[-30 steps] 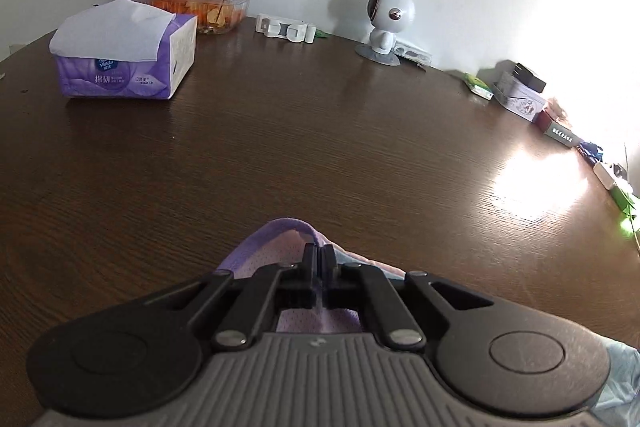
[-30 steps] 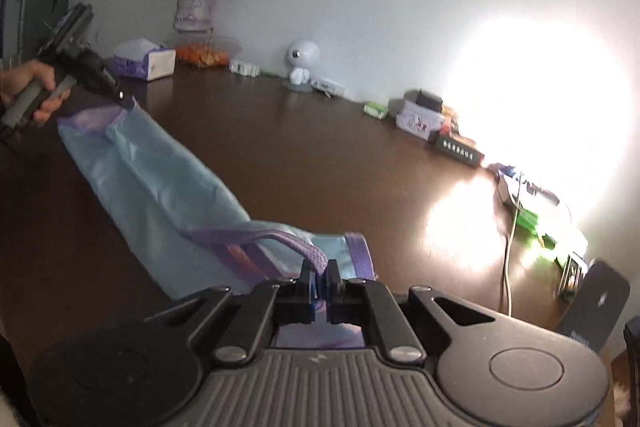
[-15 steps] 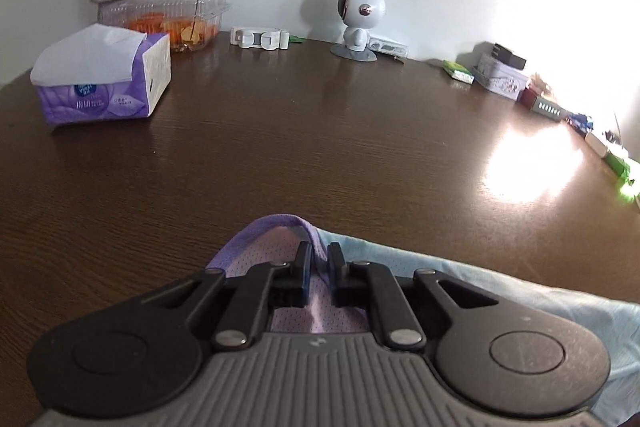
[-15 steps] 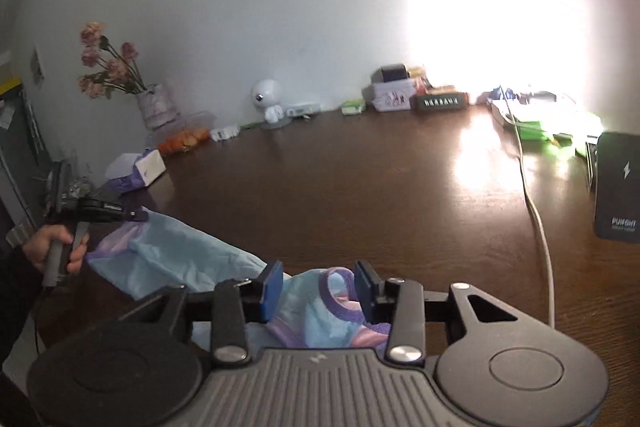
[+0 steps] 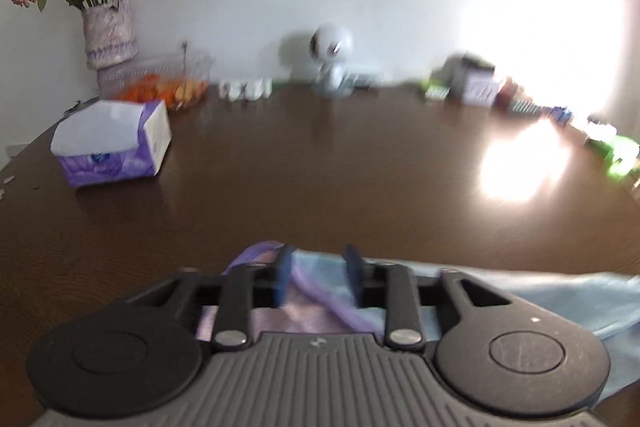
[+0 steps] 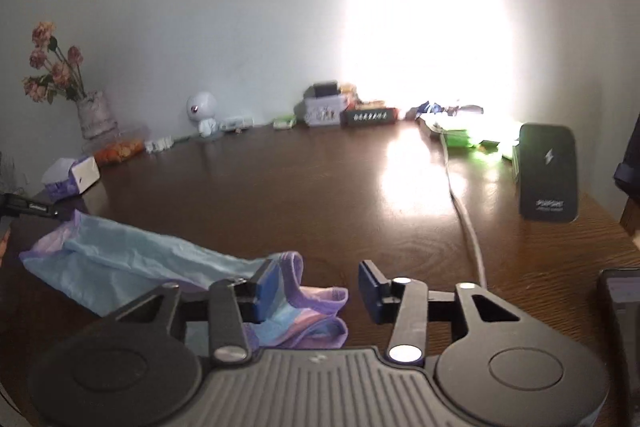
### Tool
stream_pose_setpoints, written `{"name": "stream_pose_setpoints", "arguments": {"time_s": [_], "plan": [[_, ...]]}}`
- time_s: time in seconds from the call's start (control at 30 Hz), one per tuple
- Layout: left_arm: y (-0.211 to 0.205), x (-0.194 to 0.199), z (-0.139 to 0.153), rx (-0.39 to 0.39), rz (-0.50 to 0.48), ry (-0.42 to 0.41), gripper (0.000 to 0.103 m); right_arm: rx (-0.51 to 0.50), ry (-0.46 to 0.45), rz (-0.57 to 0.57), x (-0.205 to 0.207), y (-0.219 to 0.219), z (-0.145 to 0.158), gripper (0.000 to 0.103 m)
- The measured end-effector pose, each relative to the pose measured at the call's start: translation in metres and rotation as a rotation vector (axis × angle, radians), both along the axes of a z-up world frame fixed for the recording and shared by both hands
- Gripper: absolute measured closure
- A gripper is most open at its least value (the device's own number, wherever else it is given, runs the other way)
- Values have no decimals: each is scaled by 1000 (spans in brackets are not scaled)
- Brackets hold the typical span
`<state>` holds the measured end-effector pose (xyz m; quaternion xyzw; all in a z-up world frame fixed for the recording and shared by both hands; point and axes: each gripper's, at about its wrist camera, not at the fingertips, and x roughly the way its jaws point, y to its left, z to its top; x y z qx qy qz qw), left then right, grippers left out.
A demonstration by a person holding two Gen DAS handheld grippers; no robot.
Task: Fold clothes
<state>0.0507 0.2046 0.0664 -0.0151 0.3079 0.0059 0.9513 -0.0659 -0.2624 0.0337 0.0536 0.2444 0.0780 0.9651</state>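
Observation:
A light blue garment with purple trim (image 6: 132, 263) lies folded into a long strip on the dark wooden table (image 6: 320, 195). In the left wrist view its purple-edged end (image 5: 320, 291) lies under and between the blue pads of my left gripper (image 5: 318, 277), whose jaws are opening and do not press the cloth. In the right wrist view the other, bunched end (image 6: 312, 311) lies below my right gripper (image 6: 316, 289). Its jaws are also opening, with the pads apart from the fabric. My left gripper's tip (image 6: 40, 209) shows at the far left edge.
A purple tissue box (image 5: 112, 143), a flower vase (image 5: 108, 31), a clear food container (image 5: 168, 87) and a white figurine (image 5: 332, 63) stand along the back. A black charger (image 6: 548, 173), a white cable (image 6: 464, 211) and small boxes (image 6: 328, 105) sit on the right.
Both grippers went from shut on the garment's ends to open, letting the cloth go. Both have drawn back, and the left has also risen, so the views show more wall.

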Motion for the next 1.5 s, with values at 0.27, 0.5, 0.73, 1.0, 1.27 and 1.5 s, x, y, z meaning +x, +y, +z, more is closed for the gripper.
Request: {"name": "stream_pose_setpoints", "arguments": {"time_s": [0.27,0.5,0.73,1.0,1.27,1.5], "plan": [[-49,-2,-15,-56,-48,79,57,-73,111,-59,9,24,-31,67],[-64,-15,-22,-35,28,130,57,-140,108,-4,20,2,-28,95],[-85,-31,-8,-7,134,98,56,50,80,-16,35,-45,-22,44],[-104,-40,0,32,185,87,53,180,31,-92,27,-62,-26,26],[-99,-49,1,25,216,78,49,119,43,-111,28,-54,-30,27],[-78,-57,-7,4,243,76,47,86,41,-111,30,-44,-30,27]]}}
